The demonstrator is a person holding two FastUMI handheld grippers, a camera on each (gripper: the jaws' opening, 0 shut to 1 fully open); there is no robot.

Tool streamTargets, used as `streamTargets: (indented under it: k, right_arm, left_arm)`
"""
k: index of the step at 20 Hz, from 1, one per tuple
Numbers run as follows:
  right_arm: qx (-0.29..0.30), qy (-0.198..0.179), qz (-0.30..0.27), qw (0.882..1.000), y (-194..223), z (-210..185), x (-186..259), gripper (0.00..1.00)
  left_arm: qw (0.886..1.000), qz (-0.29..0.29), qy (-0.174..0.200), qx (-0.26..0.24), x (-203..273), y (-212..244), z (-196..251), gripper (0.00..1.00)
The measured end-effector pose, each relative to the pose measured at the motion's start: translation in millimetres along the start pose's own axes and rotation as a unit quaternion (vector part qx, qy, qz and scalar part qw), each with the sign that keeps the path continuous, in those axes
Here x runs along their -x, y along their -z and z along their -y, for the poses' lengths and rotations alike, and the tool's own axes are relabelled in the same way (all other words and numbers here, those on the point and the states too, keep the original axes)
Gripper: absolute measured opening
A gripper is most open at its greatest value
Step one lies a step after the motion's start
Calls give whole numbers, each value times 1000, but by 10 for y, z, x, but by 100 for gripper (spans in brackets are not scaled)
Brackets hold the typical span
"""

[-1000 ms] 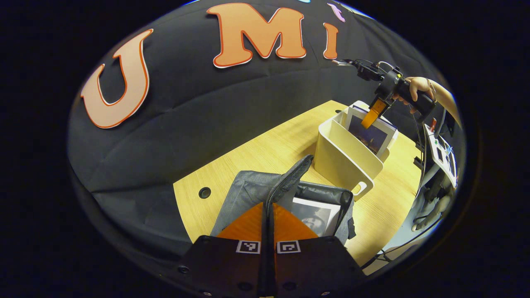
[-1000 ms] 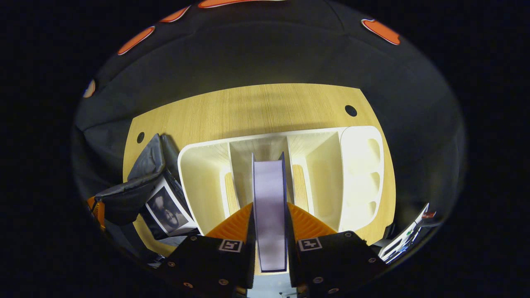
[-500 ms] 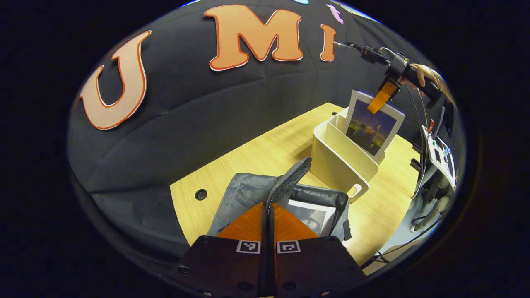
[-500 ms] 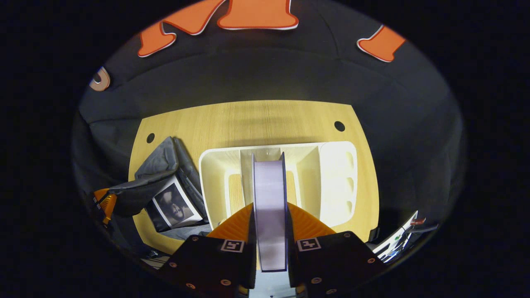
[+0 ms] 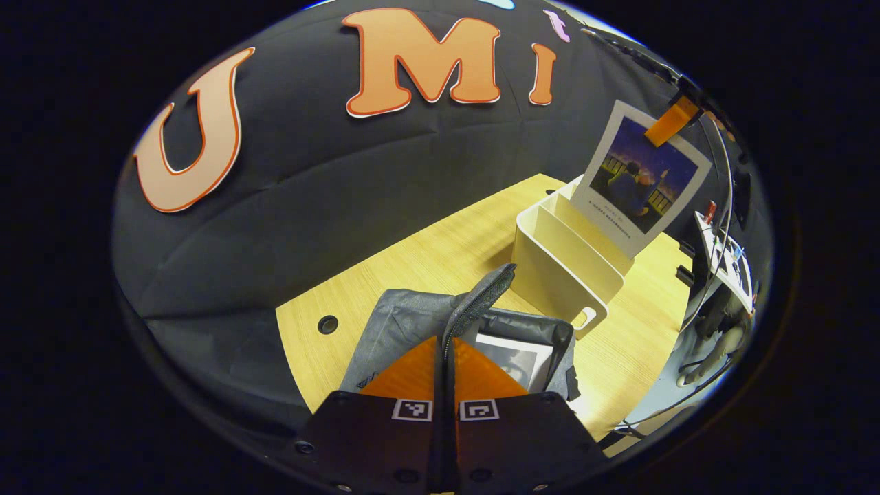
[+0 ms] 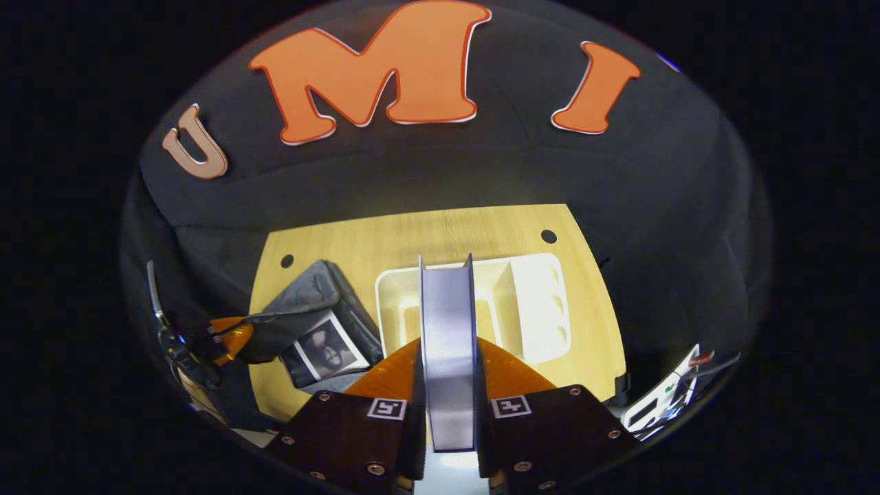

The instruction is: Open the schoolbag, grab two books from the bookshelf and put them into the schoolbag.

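**Second book lifted over the bookshelf, schoolbag held open**

Wooden table (image 6: 426,237) set against the dark cloth wall, with small round holes near its far corners. On it, side by side and near each other: grey schoolbag (image 5: 405,323) and cream bookshelf (image 5: 560,265).

Schoolbag standing with its top unzipped and gaping wide; zipper edge (image 5: 478,302) pulled up toward the camera in the left gripper view. Inside the opening, one book (image 5: 512,361) with a black-and-white picture on a white-bordered cover, lying flat against the lining; same book seen in the right gripper view (image 6: 326,347).

Bookshelf a low open box split by upright dividers into compartments, with a slotted end panel (image 6: 540,306) on its right in the right gripper view and a handle cutout low on the near end wall in the left gripper view.

Second book (image 5: 639,175), white-bordered cover with a dusk-coloured picture, hanging upright in the air, gripped at its top edge, its lower corner low against the shelf's rim; cannot tell whether it has cleared the compartment. In the right gripper view, seen edge-on as a pale page block (image 6: 448,357) running straight down over the shelf.

Right gripper (image 6: 448,364) clamped on this book, one finger pressed against each cover. Left gripper (image 5: 443,357) closed tight on the schoolbag's zipper edge, fingers meeting with only the fabric between; also seen far left in the right gripper view (image 6: 230,337), at the bag's rim.
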State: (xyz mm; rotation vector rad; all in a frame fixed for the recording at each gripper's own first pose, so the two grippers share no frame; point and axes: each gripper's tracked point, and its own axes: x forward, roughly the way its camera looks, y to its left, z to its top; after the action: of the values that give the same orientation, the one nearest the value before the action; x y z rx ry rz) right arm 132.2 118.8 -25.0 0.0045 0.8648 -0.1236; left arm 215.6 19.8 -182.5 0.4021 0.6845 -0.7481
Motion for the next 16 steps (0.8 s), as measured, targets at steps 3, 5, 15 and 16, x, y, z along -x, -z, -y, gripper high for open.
streamTargets:
  k: [3,5,15,16]
  right_arm:
    - [-37,-41,32,998,120,-146,275,30]
    - [-68,-81,48,993,242,-316,388,30]
    - [-252,-240,3,938,1380,-1019,-74,29]
    - [-264,-250,-5,931,1428,-1110,-187,29]
  left_arm:
    - [1000,-1,-3,0,-14,10,-16,1]
    - [1000,-1,-4,2,-18,-7,-10,1]
    - [1000,5,-21,-23,31,-134,48,0]
    - [999,5,-23,-25,43,-144,39,0]
